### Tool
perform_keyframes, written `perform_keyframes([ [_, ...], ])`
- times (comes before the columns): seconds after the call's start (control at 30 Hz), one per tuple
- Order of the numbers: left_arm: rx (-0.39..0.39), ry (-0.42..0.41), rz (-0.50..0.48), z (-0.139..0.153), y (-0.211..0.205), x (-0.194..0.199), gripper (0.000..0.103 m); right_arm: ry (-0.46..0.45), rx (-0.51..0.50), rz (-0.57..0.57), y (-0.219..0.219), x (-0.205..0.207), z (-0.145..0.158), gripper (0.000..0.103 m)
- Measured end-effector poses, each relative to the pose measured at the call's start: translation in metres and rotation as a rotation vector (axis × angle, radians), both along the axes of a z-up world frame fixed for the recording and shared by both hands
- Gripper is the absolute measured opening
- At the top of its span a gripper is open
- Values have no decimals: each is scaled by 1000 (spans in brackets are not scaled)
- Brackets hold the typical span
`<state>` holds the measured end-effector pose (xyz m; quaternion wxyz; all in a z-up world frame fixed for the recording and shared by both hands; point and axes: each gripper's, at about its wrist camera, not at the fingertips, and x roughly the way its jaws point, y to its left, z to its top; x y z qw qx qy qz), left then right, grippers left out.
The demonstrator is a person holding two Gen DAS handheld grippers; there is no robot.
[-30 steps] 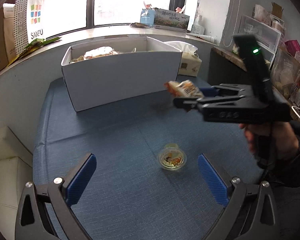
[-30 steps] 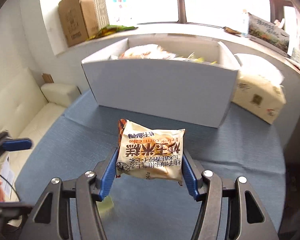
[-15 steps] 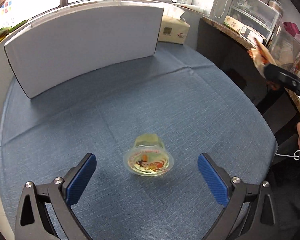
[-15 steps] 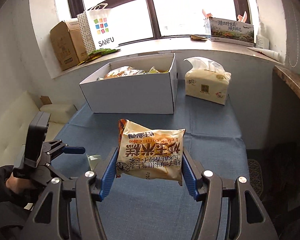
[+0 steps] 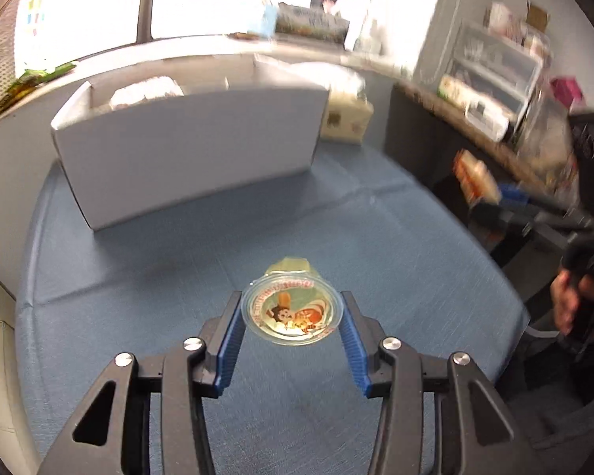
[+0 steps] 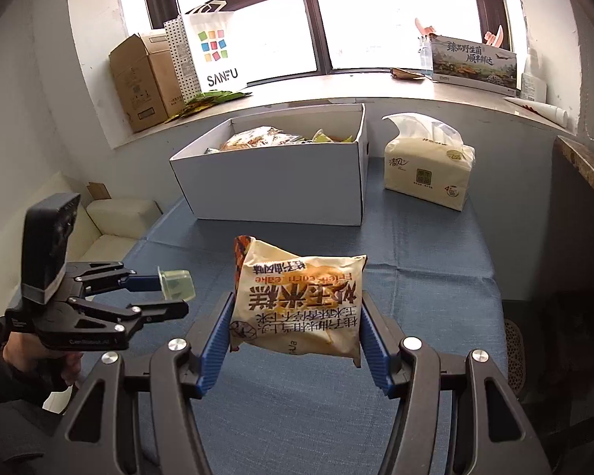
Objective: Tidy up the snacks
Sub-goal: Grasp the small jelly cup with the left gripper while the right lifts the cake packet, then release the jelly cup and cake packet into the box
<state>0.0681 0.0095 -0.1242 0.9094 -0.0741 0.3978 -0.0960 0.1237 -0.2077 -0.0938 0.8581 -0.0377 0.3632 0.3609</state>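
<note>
- Left gripper (image 5: 292,326): jaws just closed in, pinching jelly cup (image 5: 294,310) above blue tabletop (image 5: 146,277).
- Right gripper (image 6: 295,338): jaws clamped on corn cake packet (image 6: 297,303), held in front of white snack box (image 6: 273,184).

Daylight enters through the window (image 6: 376,19), whose panes are blown out to white in both views. The left wrist view is motion-blurred, most strongly along its upper and right edges; the right wrist view is sharp. Fisheye distortion bows the windowsill (image 6: 336,93), and dark vignetting fills the corners. Shadows on the blue tablecloth (image 5: 178,277) are soft.
</note>
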Motion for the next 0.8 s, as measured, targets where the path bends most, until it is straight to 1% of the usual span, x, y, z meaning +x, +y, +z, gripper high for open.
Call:
perform_keyframes([
  [0.07, -44, -71, 45, 22, 14, -3, 51, 1, 19, 13, 6, 5, 4, 64],
  [0.13, -62, -135, 89, 44, 27, -2, 51, -6, 25, 22, 15, 12, 10, 64],
  [0.2, -56, -182, 126, 65, 40, 5, 51, -17, 35, 31, 25, 22, 17, 64],
  [0.33, -31, -244, 179, 99, 65, 33, 51, -29, 62, 45, 51, 55, 34, 64],
  [0.43, -12, -254, 219, 113, 78, 73, 51, -51, 63, 41, 75, 86, 50, 64],
  [0.47, 7, -255, 236, 118, 82, 86, 51, -63, 60, 41, 84, 97, 54, 64],
  [0.5, 25, -248, 248, 121, 87, 100, 51, -66, 50, 34, 94, 108, 58, 64],
  [0.53, 27, -240, 257, 123, 94, 116, 51, -67, 50, 25, 102, 120, 61, 64],
  [0.63, 38, -207, 286, 122, 108, 149, 51, -63, 35, -3, 125, 157, 66, 64],
  [0.67, 44, -193, 294, 120, 113, 158, 51, -48, 31, -18, 132, 170, 66, 64],
  [0.73, 60, -176, 305, 116, 116, 173, 51, -26, 29, -30, 141, 190, 65, 64],
  [0.8, 76, -153, 303, 112, 119, 186, 51, -28, 4, -36, 150, 205, 62, 64],
])
